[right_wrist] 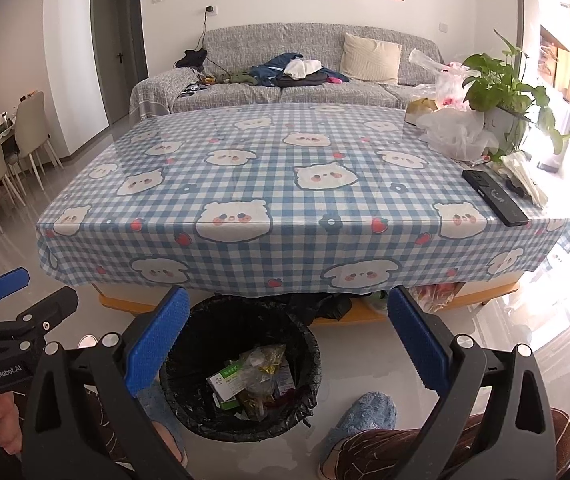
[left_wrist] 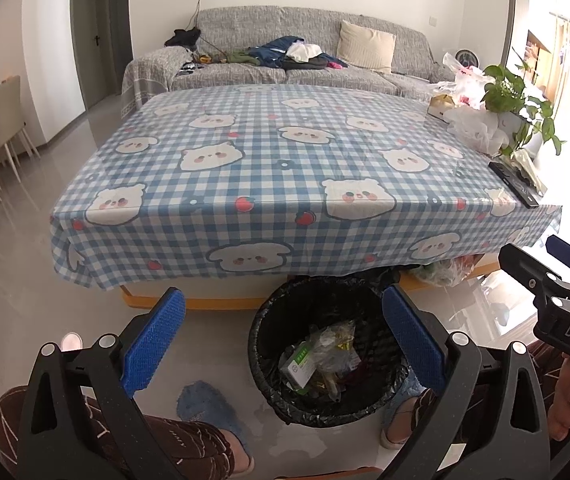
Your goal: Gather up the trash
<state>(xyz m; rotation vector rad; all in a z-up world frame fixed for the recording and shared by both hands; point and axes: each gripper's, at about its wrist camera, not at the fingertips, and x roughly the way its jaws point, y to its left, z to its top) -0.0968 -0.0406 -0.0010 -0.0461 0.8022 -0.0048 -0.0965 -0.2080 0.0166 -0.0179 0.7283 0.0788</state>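
A round bin with a black liner (left_wrist: 325, 352) (right_wrist: 241, 368) stands on the floor in front of the table. It holds trash: a green and white box (left_wrist: 303, 364) (right_wrist: 229, 378) and crumpled clear wrappers (left_wrist: 335, 344) (right_wrist: 263, 368). My left gripper (left_wrist: 285, 340) is open and empty, held above the bin. My right gripper (right_wrist: 285, 344) is open and empty, also above the bin. The right gripper shows at the right edge of the left wrist view (left_wrist: 553, 284). The left gripper shows at the left edge of the right wrist view (right_wrist: 13, 304).
A low table with a blue checked bear cloth (left_wrist: 285, 152) (right_wrist: 285, 184) carries white plastic bags (left_wrist: 473, 120) (right_wrist: 457, 132), a potted plant (left_wrist: 513, 92) (right_wrist: 505, 92) and a black remote (left_wrist: 513, 178) (right_wrist: 493, 196) at its right side. A grey sofa (left_wrist: 285, 48) stands behind. The person's slippered feet (left_wrist: 209, 404) (right_wrist: 365, 412) flank the bin.
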